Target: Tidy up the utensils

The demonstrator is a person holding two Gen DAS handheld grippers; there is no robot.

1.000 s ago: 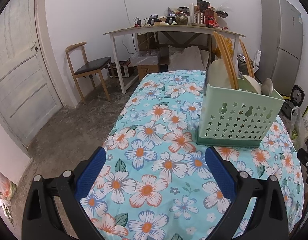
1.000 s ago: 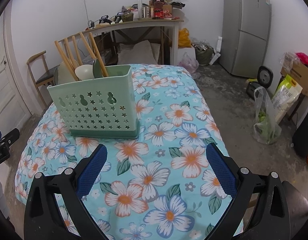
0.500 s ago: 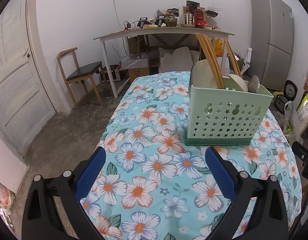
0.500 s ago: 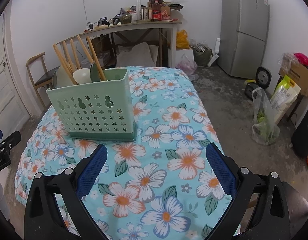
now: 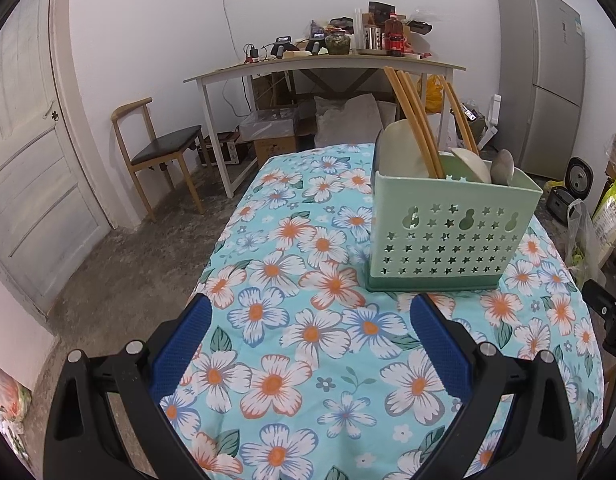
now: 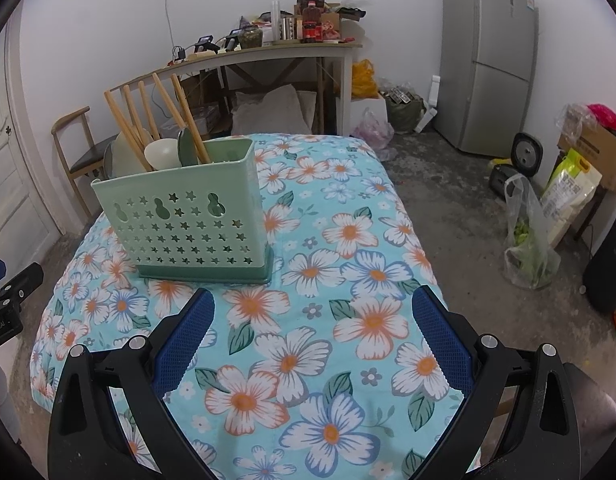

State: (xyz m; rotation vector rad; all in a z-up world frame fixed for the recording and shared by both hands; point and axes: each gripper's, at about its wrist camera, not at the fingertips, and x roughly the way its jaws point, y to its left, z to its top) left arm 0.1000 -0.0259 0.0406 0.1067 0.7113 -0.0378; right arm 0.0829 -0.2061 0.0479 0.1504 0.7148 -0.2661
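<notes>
I have both grippers hovering above the near end of the table, over the floral tablecloth point(image 5: 308, 336). The left gripper point(image 5: 309, 314) is spread wide and holds nothing; the right gripper point(image 6: 311, 308) is likewise spread wide and empty.

The green utensil caddy point(image 5: 447, 236) stands upright on the cloth, ahead of and to the right of my left gripper, and ahead of and to the left of my right one point(image 6: 188, 220). Wooden chopsticks point(image 5: 411, 120) lean out of its top, with pale spoons point(image 5: 471, 164) and a flat cream utensil beside them; I cannot tell which compartment each sits in.

For room to move: bare cloth lies between both grippers and the caddy's base. The table's left edge drops to open concrete floor, with a wooden chair point(image 5: 156, 152) and a door point(image 5: 28, 152) beyond. On the right side the cloth runs wide and bare to its edge, then floor, a plastic bag point(image 6: 527, 240) and a refrigerator point(image 6: 487, 56) well off. A cluttered desk point(image 5: 319, 68) stands behind the table.

Compared with a second ago, the caddy sits lower and farther off in both views, and more of the cloth shows in front of it, so both grippers have pulled back and risen slightly. Their spread is unchanged.
</notes>
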